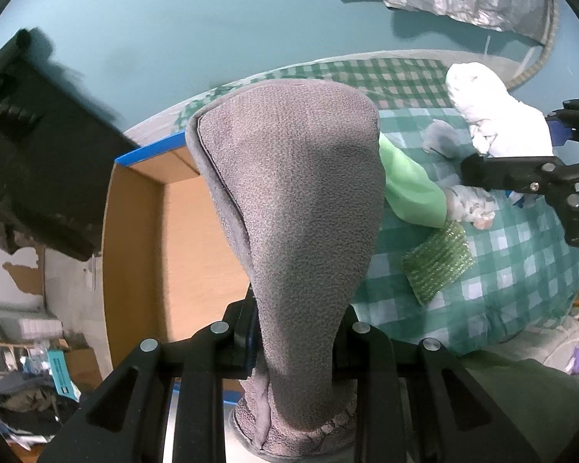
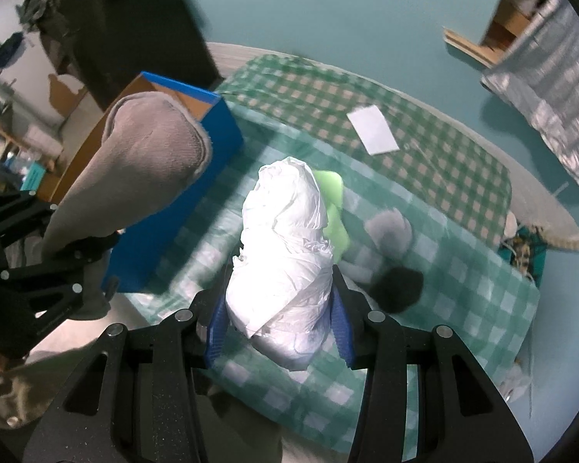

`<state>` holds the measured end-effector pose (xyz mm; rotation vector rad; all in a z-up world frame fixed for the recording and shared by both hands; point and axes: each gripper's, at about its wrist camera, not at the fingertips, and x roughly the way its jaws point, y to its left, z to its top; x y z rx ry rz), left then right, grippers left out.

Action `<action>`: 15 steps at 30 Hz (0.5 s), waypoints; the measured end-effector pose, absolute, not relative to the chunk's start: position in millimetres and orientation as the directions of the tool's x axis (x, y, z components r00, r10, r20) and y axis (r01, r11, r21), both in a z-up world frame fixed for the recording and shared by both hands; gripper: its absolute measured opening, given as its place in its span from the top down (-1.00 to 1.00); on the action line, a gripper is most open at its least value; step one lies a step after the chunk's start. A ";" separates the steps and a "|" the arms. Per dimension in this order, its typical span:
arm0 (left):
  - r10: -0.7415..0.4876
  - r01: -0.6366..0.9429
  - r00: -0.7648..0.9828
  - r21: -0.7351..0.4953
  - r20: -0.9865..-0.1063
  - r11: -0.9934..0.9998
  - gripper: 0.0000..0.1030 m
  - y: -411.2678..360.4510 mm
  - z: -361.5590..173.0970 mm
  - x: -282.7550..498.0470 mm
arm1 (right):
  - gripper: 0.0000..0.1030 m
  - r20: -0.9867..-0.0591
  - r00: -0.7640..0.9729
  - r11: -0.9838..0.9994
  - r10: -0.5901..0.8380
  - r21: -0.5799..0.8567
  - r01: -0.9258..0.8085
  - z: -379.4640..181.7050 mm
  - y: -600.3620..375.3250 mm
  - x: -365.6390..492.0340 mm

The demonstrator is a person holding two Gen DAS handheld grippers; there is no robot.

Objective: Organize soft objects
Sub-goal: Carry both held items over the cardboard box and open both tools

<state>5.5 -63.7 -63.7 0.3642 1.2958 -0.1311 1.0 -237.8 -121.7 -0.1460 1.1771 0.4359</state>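
Soft objects are seen lifted above a checked-cloth worktop (image 2: 463, 270): a grey fleece item (image 1: 297, 200) is clamped in the left gripper (image 1: 295, 347), a crumpled white bundle (image 2: 285, 254) in the right gripper (image 2: 280, 328). Both sets of fingers are partly closed on their loads. Behind the fleece, a green sponge (image 1: 413, 189) and an open blue box (image 1: 146, 200) are partly hidden; farther items are blurred.
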 end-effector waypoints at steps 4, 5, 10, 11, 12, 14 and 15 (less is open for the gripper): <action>0.114 0.256 0.277 0.188 -0.954 0.948 0.49 -48.0 -57.8 5.0 | 0.12 -0.913 0.307 0.887 0.269 0.111 -0.447 -116.6 -217.4 7.5; 0.117 0.244 0.278 0.188 -0.953 0.951 0.49 -43.4 -56.6 4.9 | 0.12 -0.912 0.305 0.882 0.274 0.112 -0.457 -115.3 -211.8 9.5; 0.136 0.193 0.282 0.195 -0.950 0.962 0.49 -23.1 -53.2 4.6 | 0.12 -0.906 0.306 0.854 0.293 0.103 -0.510 -109.9 -183.8 18.4; 0.140 0.181 0.282 0.196 -0.949 0.964 0.49 -18.4 -52.8 4.7 | 0.12 -0.905 0.305 0.849 0.296 0.103 -0.518 -109.6 -178.8 19.1; 0.146 0.166 0.282 0.198 -0.948 0.966 0.49 -13.3 -52.6 5.1 | 0.12 -0.905 0.302 0.844 0.299 0.103 -0.527 -109.2 -173.3 19.8; 0.152 0.141 0.280 0.197 -0.948 0.970 0.49 -4.6 -52.8 5.7 | 0.12 -0.905 0.297 0.833 0.304 0.101 -0.544 -108.9 -161.0 21.9; 0.154 0.131 0.278 0.196 -0.948 0.972 0.49 -0.7 -53.2 5.9 | 0.12 -0.905 0.295 0.828 0.306 0.100 -0.551 -109.0 -155.7 22.5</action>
